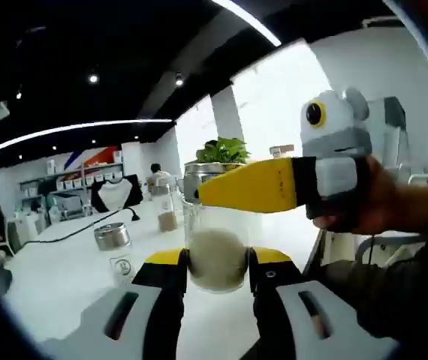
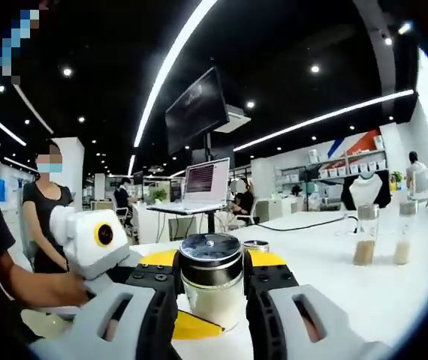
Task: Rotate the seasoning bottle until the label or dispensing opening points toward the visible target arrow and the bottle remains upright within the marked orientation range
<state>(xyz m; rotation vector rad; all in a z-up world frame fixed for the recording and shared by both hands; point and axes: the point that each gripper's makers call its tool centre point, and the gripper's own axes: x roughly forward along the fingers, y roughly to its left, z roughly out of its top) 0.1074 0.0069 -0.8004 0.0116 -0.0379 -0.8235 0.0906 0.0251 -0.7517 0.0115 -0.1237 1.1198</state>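
One seasoning bottle [image 2: 212, 289], upright on the white surface [image 2: 364, 300], metal lid on. Left claw [image 1: 215, 264] and right claw [image 2: 212, 279] both clamped on it.

A large open-plan showroom or demo office is stretching out here, with long strip lights [image 2: 176, 52] running across a dark ceiling and white counters [image 2: 394, 285] filling the floor. A laptop [image 2: 205, 184] is sitting on a stand under a hanging monitor [image 2: 197, 109], wall shelves [image 2: 334, 166] are carrying rows of containers, a mannequin bust [image 2: 364, 191] is standing by, and people are standing or sitting at desks in the background.
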